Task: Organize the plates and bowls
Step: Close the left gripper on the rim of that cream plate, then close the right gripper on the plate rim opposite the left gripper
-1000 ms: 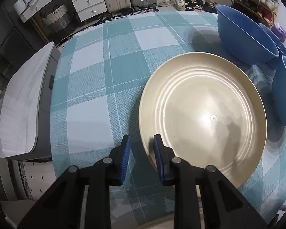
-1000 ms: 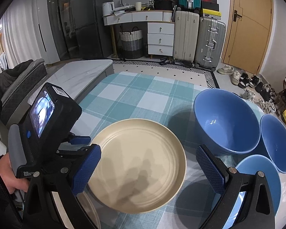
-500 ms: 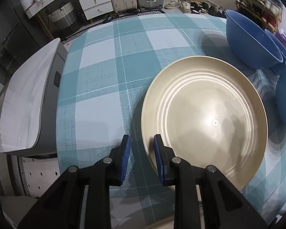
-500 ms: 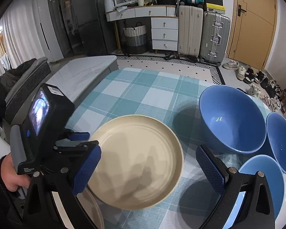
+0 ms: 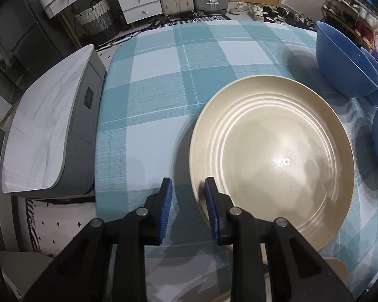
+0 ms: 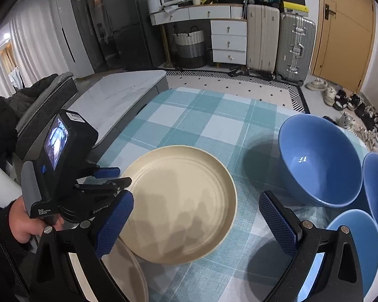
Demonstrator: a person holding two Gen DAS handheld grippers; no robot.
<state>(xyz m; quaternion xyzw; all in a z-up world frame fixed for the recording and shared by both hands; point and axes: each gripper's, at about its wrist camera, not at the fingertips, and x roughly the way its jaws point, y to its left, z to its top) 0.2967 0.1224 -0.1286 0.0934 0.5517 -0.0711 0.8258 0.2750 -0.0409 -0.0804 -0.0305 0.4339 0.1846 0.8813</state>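
The left gripper (image 5: 187,201) points steeply down at the checked worktop (image 5: 163,95), its blue fingers (image 5: 165,201) released with a narrow gap, nothing pinched between them. The rim of the cream plate (image 5: 272,156) passes just under the right-hand finger, and whether that pad touches the rim cannot be told; the left-hand finger stands over bare cloth beside the plate. The plate lies flat on the worktop, ahead and to the right of these fingers. In the right wrist view, the right gripper (image 6: 197,220) hangs above the near edge of the same plate, fingers spread wide and empty. Under its left-hand finger peeks a second cream plate (image 6: 128,274), partly beneath the first. To the right of its right-hand finger sit three blue bowls, the large bowl (image 6: 317,161) farthest ahead. A hand (image 6: 25,224) grips the left tool's handle.
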